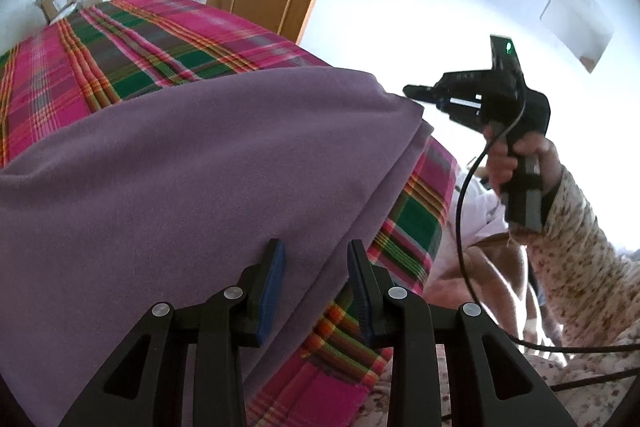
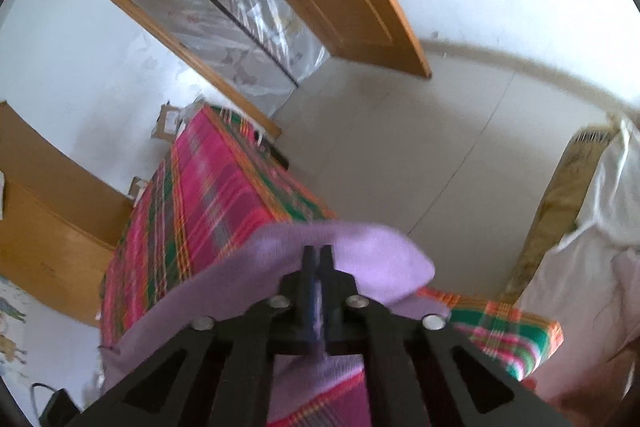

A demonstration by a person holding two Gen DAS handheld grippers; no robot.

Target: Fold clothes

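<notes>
Fabric, a purple garment (image 1: 180,167), lies on the plaid-covered table (image 1: 100,59). Nearest, the left gripper (image 1: 316,275) has its fingers spread apart above the near hem and holds nothing. Farther, the right gripper (image 2: 318,267) pinches the cloth's corner and lifts it. I think the left should press the hem down while the right carries the corner across evenly.

Left hand-held gripper (image 1: 316,263) gapes; right hand-held gripper (image 2: 318,259) clamped.

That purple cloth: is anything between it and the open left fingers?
Nothing visible. The left gripper is open right over the purple cloth on the plaid cover; the right gripper already pinches a corner.
</notes>
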